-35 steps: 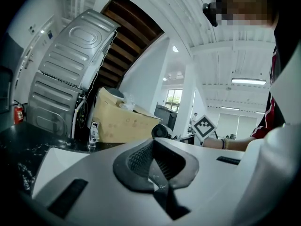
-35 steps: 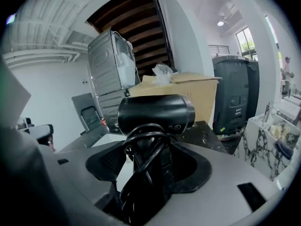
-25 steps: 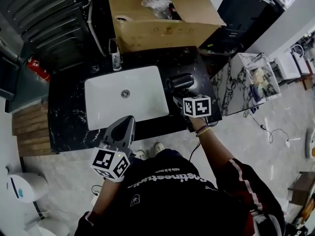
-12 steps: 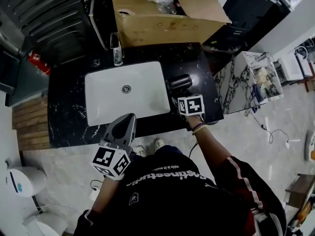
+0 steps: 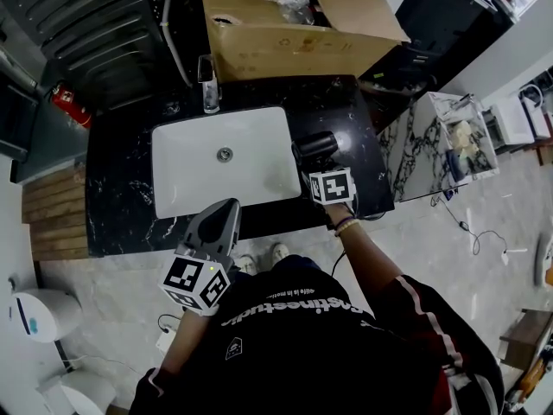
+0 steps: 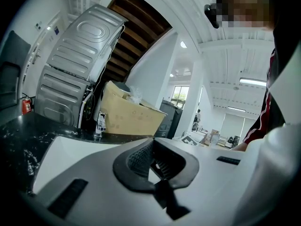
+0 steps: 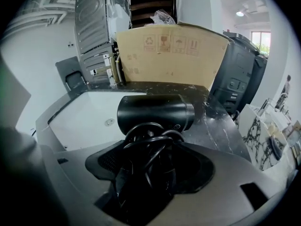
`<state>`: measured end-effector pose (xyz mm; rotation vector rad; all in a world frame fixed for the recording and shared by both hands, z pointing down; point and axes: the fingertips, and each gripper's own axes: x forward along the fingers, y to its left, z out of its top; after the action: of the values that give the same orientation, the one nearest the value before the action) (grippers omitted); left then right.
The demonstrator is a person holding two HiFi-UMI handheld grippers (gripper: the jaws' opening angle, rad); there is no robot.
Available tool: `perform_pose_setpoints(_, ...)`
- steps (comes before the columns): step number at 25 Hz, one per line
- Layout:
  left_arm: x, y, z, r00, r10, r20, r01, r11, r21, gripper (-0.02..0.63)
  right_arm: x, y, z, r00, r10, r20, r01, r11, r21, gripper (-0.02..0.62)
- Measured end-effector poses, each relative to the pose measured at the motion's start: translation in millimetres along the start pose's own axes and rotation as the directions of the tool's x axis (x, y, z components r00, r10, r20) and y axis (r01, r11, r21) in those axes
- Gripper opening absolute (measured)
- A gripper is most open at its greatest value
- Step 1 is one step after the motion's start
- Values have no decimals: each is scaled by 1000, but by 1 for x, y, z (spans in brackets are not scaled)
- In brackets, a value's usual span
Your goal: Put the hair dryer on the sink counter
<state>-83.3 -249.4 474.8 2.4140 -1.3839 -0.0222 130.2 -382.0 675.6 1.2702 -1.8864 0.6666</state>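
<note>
A black hair dryer (image 5: pixel 315 145) with its cord wound round the handle is over the black marble counter (image 5: pixel 121 197), just right of the white sink basin (image 5: pixel 190 171). My right gripper (image 5: pixel 316 166) is shut on the dryer's cord-wrapped handle. In the right gripper view the barrel (image 7: pixel 155 112) lies crosswise ahead of the right gripper (image 7: pixel 148 168). I cannot tell whether the dryer touches the counter. My left gripper (image 5: pixel 225 210) hovers at the counter's front edge. In its own view, the left gripper (image 6: pixel 151 159) is shut with nothing in it.
A chrome faucet (image 5: pixel 207 83) stands behind the basin. A large open cardboard box (image 5: pixel 294 33) sits behind the counter. Grey metal equipment (image 5: pixel 78 15) is at the back left, with a red fire extinguisher (image 5: pixel 65 102) beside it. A marble-patterned stand (image 5: pixel 432 141) is to the right.
My right gripper has edged slightly left toward the basin with the hair dryer. The left gripper has stayed where it was.
</note>
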Motion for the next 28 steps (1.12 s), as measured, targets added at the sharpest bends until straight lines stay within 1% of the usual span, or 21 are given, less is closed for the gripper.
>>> perform_pose_setpoints(6,-3,1,-1,1000,2,2,-2,1000,-2,15,-1,0,-1,999,17,36,-16,1000,-17,311)
perform_pose_setpoints(10,-2,1,0,1000,-4,3,4,1000,-3,15,-1,1,-1,998,49,49,-47,999,-27,311)
perform_pose_setpoints(14,1,0,0,1000,-13,1,13,1000,3,15,-9,1,6,995,55,88,-53,998,-20,311)
perform_pose_setpoints(18,4,-3,1,1000,-25,1,25,1000,6,15,-19,-3,4,994,42,99,-42,999,-3,311)
perform_pose_setpoints(24,7,-4,4,999,-34,6,34,999,11,15,-46,-4,12,985,50,168,-51,999,5,311)
perform_pose_setpoints(28,9,-2,10,999,-30,14,30,999,25,15,-70,-7,29,967,39,252,-46,999,22,311)
